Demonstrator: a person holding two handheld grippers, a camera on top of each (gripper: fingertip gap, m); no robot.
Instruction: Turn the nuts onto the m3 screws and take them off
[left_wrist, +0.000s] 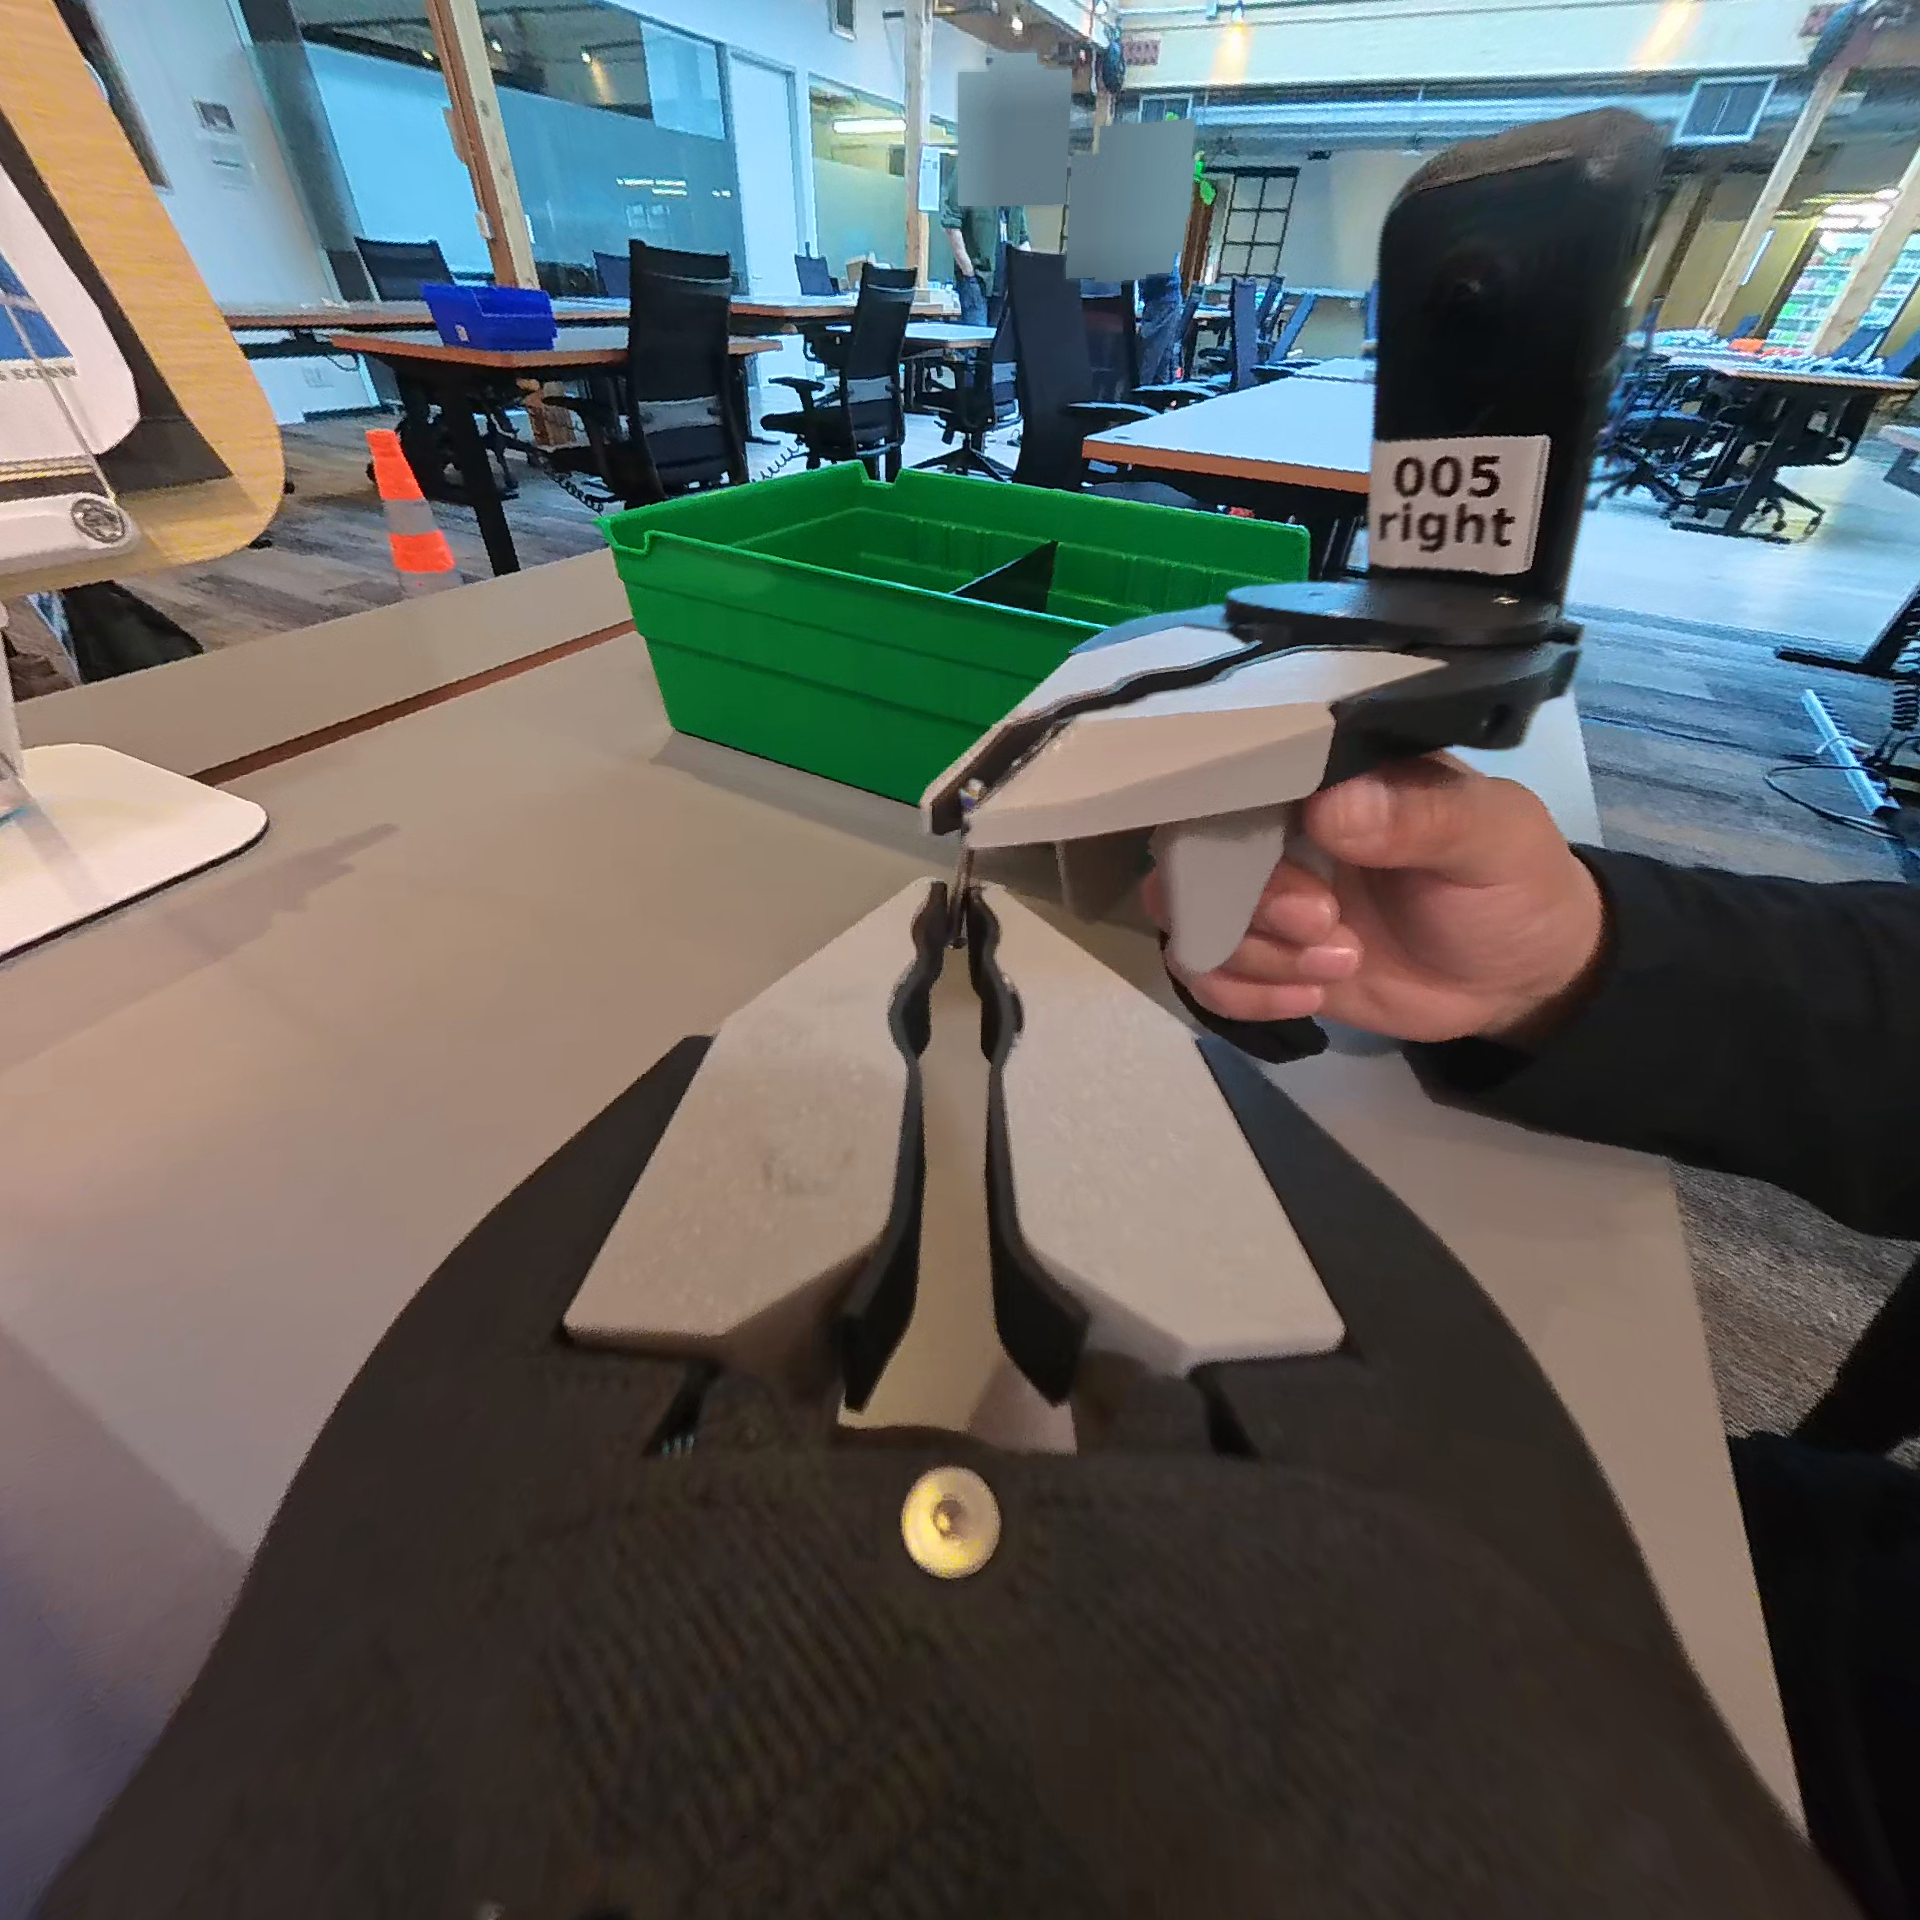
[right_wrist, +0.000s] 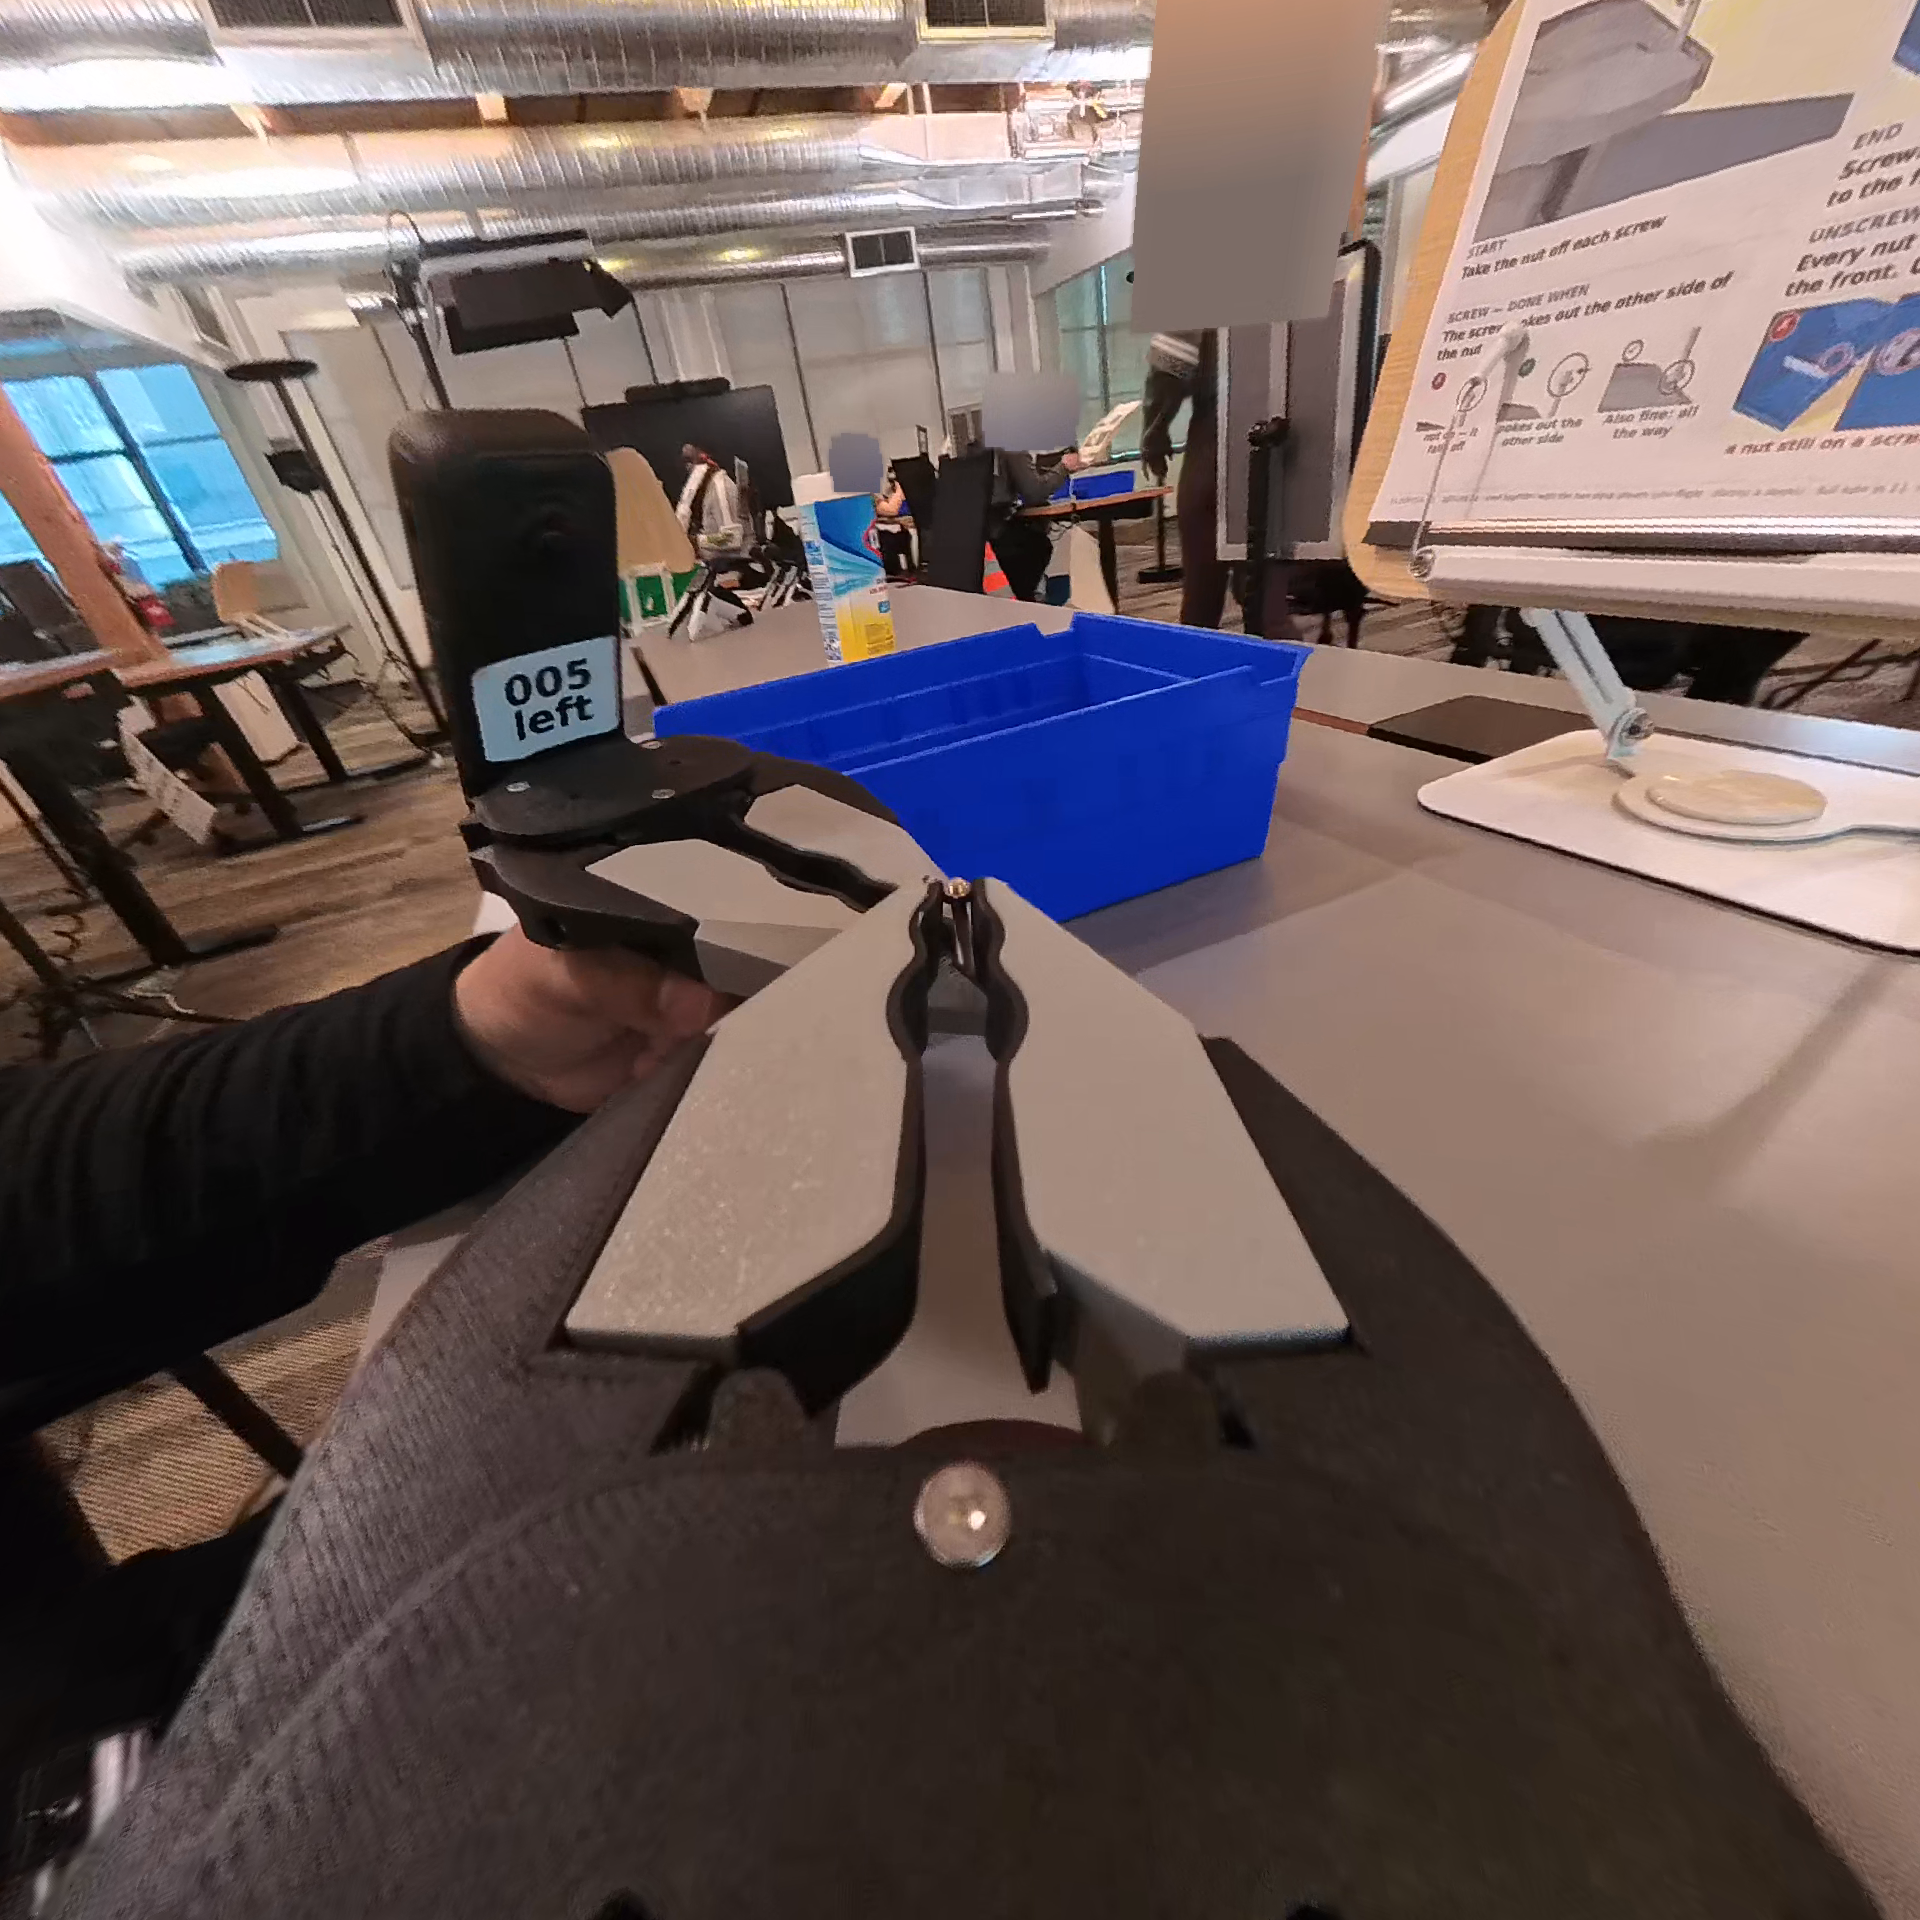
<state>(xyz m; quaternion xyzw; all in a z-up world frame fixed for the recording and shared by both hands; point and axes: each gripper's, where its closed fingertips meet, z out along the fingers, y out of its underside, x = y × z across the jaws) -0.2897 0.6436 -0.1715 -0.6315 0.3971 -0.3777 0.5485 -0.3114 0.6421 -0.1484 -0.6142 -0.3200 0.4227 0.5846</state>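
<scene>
Screw pinched by both grippers' fingers — head seen only from right wrist.

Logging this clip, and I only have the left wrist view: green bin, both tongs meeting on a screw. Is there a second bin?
Observer: Yes. In the right wrist view, a blue bin stands past the right tongs.
Reviewer: Anything in it?
Observer: Nothing shows, but its near wall hides the floor.
Reviewer: Anything behind it?
Observer: A white, blue and yellow canister stands upright there.
</scene>
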